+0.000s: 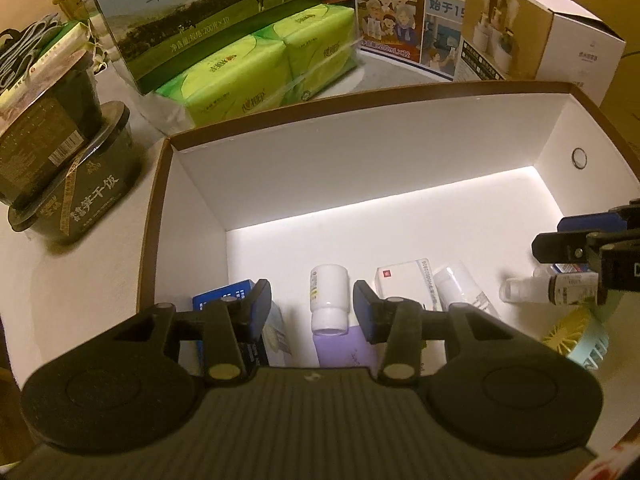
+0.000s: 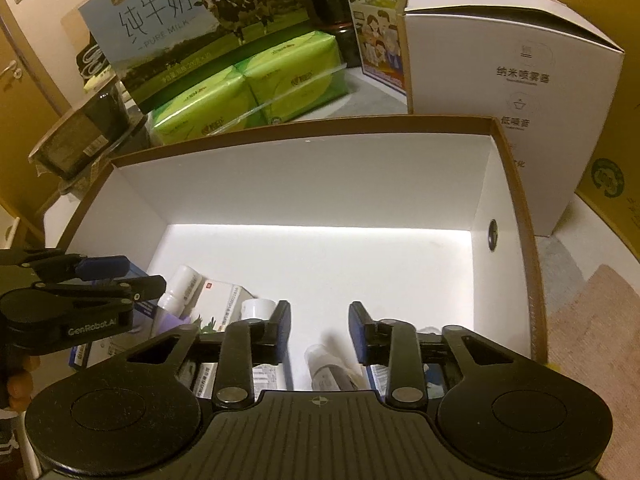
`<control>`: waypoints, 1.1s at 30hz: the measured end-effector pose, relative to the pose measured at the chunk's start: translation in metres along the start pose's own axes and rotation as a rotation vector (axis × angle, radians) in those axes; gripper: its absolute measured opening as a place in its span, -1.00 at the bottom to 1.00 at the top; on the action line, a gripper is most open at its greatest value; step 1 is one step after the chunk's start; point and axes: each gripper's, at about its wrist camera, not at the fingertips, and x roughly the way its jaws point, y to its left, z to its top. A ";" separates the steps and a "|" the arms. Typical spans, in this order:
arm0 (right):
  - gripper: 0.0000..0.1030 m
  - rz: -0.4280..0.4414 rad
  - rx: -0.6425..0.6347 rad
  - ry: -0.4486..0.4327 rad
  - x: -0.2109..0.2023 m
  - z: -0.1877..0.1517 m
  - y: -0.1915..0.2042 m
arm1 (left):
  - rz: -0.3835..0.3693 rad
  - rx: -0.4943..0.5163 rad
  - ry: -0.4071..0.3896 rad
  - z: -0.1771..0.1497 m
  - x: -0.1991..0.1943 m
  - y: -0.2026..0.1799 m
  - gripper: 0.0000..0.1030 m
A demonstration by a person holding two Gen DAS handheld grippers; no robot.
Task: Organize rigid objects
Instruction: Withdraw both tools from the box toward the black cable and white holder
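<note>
A white open box with a brown rim [image 1: 360, 92] [image 2: 304, 122] holds several small items along its near side. In the left wrist view I see a white bottle [image 1: 326, 300] on a purple item [image 1: 340, 346], a blue box [image 1: 224, 298], a white carton with a red mark [image 1: 404, 282], a clear bottle [image 1: 464, 288], a small dark spray bottle [image 1: 552, 288] and a round teal item [image 1: 580, 336]. My left gripper [image 1: 312, 312] is open and empty above the white bottle. My right gripper [image 2: 318, 332] is open and empty above a small clear bottle [image 2: 326, 366].
Behind the box stand a pure milk carton [image 1: 180, 12] [image 2: 180, 28], green tissue packs [image 1: 256, 72] [image 2: 244, 84], a second milk carton [image 1: 404, 20] and a white appliance box [image 2: 496, 92]. Dark stacked food tubs [image 1: 60, 168] sit left of the box.
</note>
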 end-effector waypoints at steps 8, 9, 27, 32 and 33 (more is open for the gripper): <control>-0.15 0.016 -0.019 -0.054 -0.027 -0.008 0.002 | 0.013 0.005 -0.025 -0.009 -0.020 0.005 -0.10; -0.14 0.021 -0.017 -0.063 -0.032 -0.010 0.002 | 0.013 0.005 -0.028 -0.010 -0.024 0.006 -0.10; 0.05 0.070 -0.032 -0.241 -0.140 -0.064 0.023 | -0.028 0.025 -0.200 -0.050 -0.142 -0.008 0.07; 0.09 0.076 -0.024 -0.251 -0.166 -0.093 0.026 | -0.062 -0.018 -0.205 -0.080 -0.172 -0.012 0.08; 0.09 0.073 -0.016 -0.252 -0.171 -0.100 0.027 | -0.069 -0.032 -0.205 -0.086 -0.177 -0.012 0.08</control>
